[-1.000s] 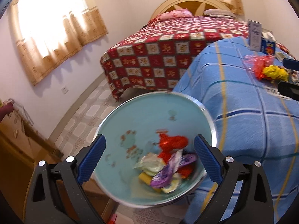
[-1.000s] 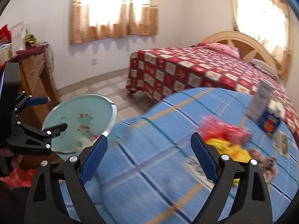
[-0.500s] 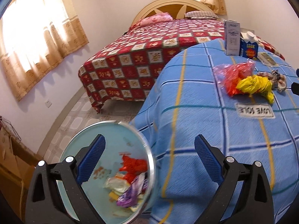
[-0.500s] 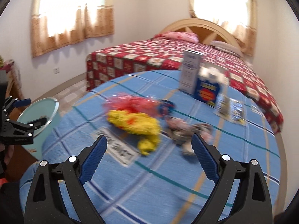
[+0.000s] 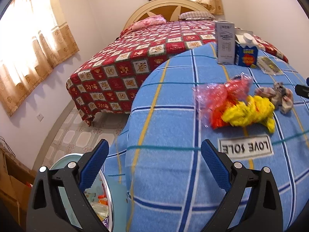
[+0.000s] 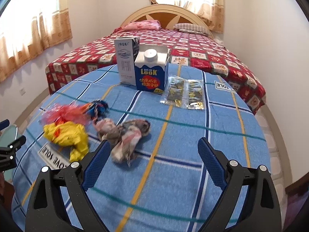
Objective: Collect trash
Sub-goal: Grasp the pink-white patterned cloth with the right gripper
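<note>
While both jaws stand wide and empty, the right hand-held gripper (image 6: 152, 162) faces the crumpled grey wrapper (image 6: 123, 137) beside the yellow wrapper (image 6: 67, 135); next, I judge, it closes on it.

I see a blue checked blanket (image 6: 173, 154) covering the near surface, with a sewn label reading LOVE SOLE (image 5: 245, 147) on it. Beyond it stands a bed under a red patchwork bedspread (image 5: 135, 61), with a pink pillow (image 6: 143, 25) and a striped pillow (image 6: 191, 28) against a cream arched headboard (image 6: 164, 13). Tan curtains (image 5: 38, 44) hang at bright windows, and the floor is pale patterned tile (image 5: 81, 135)
</note>
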The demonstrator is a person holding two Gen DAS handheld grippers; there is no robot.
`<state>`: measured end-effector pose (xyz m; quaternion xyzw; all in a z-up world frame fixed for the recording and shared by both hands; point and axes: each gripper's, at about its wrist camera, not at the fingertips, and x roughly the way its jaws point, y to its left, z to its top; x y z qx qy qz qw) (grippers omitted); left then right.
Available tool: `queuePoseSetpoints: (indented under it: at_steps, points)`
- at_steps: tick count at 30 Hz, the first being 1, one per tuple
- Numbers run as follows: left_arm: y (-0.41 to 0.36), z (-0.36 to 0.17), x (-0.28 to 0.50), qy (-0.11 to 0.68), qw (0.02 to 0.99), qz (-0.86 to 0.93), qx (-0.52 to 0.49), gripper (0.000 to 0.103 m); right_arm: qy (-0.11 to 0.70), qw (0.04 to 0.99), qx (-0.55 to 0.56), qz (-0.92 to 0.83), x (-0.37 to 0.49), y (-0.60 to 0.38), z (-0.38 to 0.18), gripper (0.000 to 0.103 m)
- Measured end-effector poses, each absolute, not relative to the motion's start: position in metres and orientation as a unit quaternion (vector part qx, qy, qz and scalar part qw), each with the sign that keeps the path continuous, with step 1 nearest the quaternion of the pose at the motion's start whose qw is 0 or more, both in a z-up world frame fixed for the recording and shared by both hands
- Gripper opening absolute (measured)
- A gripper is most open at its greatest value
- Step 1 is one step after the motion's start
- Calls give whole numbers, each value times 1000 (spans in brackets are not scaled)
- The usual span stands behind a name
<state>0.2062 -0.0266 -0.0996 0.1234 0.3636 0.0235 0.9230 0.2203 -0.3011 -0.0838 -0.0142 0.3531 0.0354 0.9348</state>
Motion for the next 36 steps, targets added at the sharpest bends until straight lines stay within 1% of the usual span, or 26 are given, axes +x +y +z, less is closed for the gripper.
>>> queuePoseSetpoints:
  at_steps: [5,7,8,9,10,12,14,18,24,31,33,35,36]
  points:
    - [-19,-99,210,369,922,28,112,94,400,915,-22,53,251,-286,-99,88]
    - [-19,-101,207,370,922,22,111,94,425,901,-4,83,260,-286,-108,66]
    - [-19,-101,205,370,922,21,110,94,432,896,12,101,261,-288,-109,41]
    - [-19,-101,204,369,923,18,108,94,432,896,13,103,260,-288,-109,35]
    - [-21,-101,202,368,924,13,104,94,428,898,7,105,255,-288,-106,32]
    - [-23,-100,201,365,926,5,100,93,420,901,10,111,246,-290,-102,16]
    - [-30,-98,199,360,928,-5,98,93,410,905,15,109,233,-298,-97,9]
    - [-49,-96,199,354,930,-25,100,93,398,912,38,95,212,-321,-94,9]
    - [-84,-95,204,348,929,-59,109,92,401,911,68,72,197,-349,-94,9]
    - [-112,-100,215,351,925,-86,120,92,396,913,71,73,184,-364,-100,9]
    - [-116,-104,220,360,921,-94,119,80,395,913,70,76,180,-364,-101,9]
    - [-118,-109,223,378,912,-116,112,49,395,913,71,77,178,-364,-103,9]
    - [-119,-111,222,382,909,-120,113,43,395,913,70,77,178,-363,-104,10]
